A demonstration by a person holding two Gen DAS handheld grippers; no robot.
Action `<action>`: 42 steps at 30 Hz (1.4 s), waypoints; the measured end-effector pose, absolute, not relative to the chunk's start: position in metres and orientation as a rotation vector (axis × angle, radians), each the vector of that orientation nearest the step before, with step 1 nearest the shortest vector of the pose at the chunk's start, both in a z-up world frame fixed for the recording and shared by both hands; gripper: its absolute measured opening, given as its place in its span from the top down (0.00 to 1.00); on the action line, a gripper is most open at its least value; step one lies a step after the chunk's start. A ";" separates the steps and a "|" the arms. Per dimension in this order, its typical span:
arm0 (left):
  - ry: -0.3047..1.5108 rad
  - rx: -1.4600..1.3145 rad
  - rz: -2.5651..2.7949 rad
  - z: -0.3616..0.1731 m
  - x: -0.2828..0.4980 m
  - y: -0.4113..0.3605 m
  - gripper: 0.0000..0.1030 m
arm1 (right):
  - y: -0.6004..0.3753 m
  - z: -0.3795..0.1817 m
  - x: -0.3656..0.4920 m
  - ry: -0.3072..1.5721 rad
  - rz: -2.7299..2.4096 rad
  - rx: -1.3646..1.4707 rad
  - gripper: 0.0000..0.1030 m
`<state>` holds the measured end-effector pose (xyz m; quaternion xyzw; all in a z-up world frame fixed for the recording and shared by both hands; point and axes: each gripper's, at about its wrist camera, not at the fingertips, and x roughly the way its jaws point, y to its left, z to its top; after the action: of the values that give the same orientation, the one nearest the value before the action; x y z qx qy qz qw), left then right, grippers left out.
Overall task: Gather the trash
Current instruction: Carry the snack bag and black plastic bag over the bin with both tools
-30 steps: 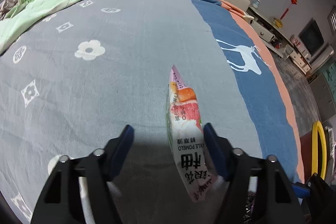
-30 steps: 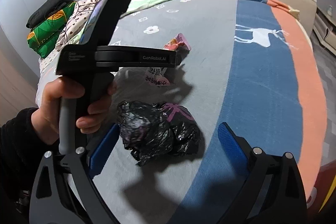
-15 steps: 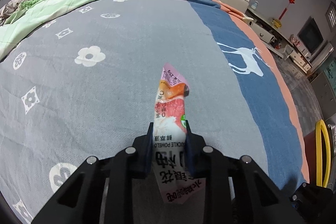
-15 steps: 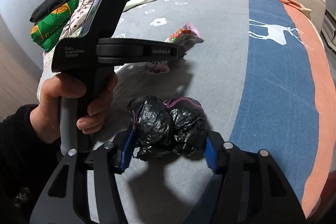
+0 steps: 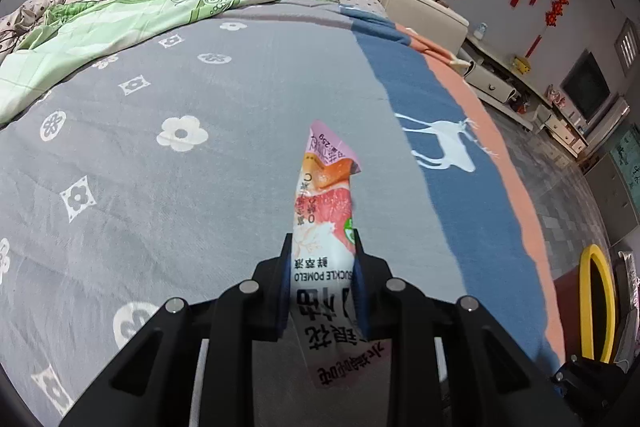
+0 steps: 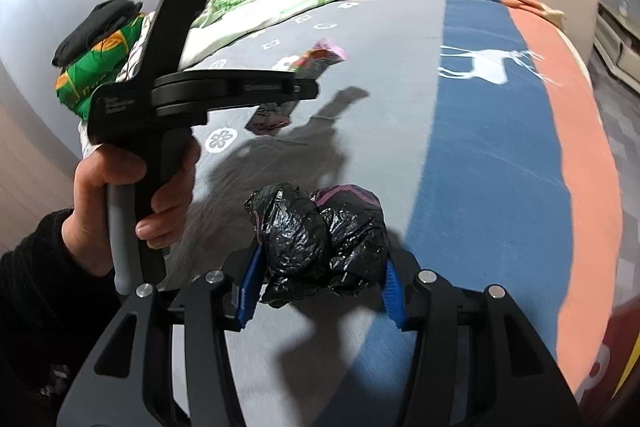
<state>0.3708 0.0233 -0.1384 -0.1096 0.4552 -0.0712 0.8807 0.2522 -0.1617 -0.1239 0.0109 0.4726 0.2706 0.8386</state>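
Left wrist view: the snack wrapper [image 5: 325,227] is clamped across its lower middle by the left gripper [image 5: 322,267], whose jaws are closed most of the way on it, a hold that probably suits so flat and limp a thing. Its long axis runs up the frame, the pink torn end pointing towards the upper centre, above the grey bedspread [image 5: 160,187]. In the right wrist view, the crumpled black bag [image 6: 318,235] is squeezed at lower centre by the right gripper [image 6: 320,287], half-closed jaws having just been tightening; no clear long axis is shown.
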 end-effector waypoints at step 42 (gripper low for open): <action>0.731 0.014 -0.535 -0.001 0.255 -0.238 0.77 | -0.482 0.004 0.171 0.620 0.046 0.330 0.52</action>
<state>0.2547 -0.2379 -0.0011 0.0069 0.3533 -0.2584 0.8991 0.1707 -0.4818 0.0039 0.1615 0.3038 0.0227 0.9387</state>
